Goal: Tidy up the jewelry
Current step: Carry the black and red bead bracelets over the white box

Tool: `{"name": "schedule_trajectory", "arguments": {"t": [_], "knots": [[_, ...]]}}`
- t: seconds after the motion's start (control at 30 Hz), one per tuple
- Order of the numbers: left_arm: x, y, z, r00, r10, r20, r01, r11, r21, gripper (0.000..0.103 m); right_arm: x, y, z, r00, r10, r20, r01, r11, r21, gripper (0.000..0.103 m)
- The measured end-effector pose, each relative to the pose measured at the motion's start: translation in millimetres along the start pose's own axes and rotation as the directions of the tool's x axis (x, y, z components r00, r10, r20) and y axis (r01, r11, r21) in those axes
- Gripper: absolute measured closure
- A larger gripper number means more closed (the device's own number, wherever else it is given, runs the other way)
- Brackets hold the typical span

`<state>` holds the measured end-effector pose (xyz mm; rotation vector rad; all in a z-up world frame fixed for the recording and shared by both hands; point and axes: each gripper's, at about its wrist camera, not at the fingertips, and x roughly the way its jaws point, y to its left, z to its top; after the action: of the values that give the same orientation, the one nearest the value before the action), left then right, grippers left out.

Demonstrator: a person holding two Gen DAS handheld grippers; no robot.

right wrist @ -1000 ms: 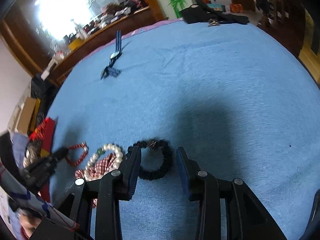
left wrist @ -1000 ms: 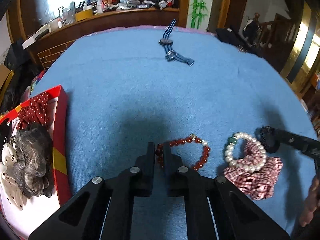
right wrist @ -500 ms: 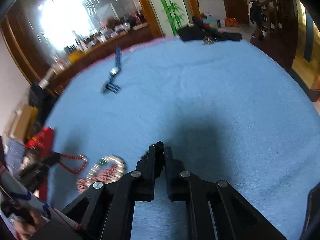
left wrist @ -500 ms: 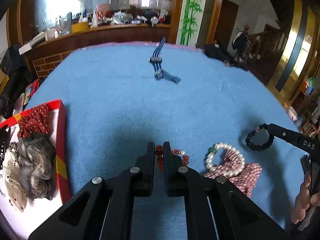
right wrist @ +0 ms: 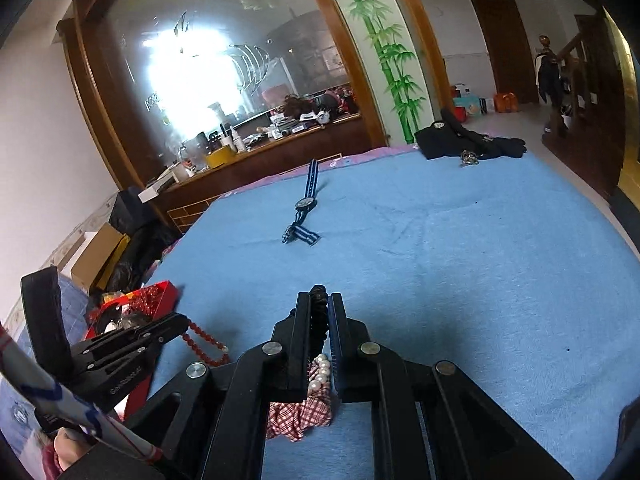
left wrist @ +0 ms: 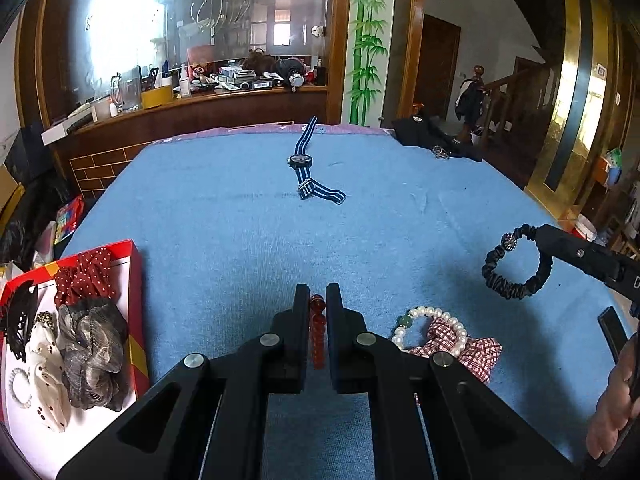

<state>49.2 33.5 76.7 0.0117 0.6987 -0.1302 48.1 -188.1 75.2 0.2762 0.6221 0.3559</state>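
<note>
My left gripper (left wrist: 317, 300) is shut on a red bead bracelet (left wrist: 318, 332), which hangs from it above the blue cloth; the right wrist view shows that bracelet (right wrist: 206, 346) dangling off the left gripper's tip (right wrist: 182, 322). My right gripper (right wrist: 319, 300) is shut on a black fabric bracelet (right wrist: 319, 320); in the left wrist view it hangs as a loop (left wrist: 516, 268) in the air. A pearl bracelet (left wrist: 436, 318) lies on a red checked scrunchie (left wrist: 468, 350) on the cloth. A red box (left wrist: 136, 292) with hair accessories stands at the left.
A blue striped watch (left wrist: 306, 170) lies far back on the blue cloth (left wrist: 240, 220). Dark clothing and keys (left wrist: 436, 140) sit at the far right corner. A wooden counter (left wrist: 200, 108) with clutter runs behind the table. A person's hand (left wrist: 612, 408) shows at the right edge.
The right gripper closed on the black bracelet and lifted it off the cloth. The left gripper rose with the red bracelet. Both views tilted up toward the room.
</note>
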Motion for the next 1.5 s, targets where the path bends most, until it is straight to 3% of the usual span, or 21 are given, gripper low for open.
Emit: {"name": "schedule_trajectory", "arguments": {"t": [0.57,1.5], "knots": [[3.1,-9.1,-4.7,0.998,0.056,0.009,-0.057,0.997,0.053,0.096,6.9,14.8,-7.4,1.000,0.020,-0.024,-0.022,0.998,-0.051,0.094],[-1.0,-9.2,-4.4,0.996,0.081,0.033,-0.083,0.994,0.067,0.096,5.4,31.9,-14.3,0.999,0.038,-0.008,-0.038,0.992,-0.119,0.094]]}}
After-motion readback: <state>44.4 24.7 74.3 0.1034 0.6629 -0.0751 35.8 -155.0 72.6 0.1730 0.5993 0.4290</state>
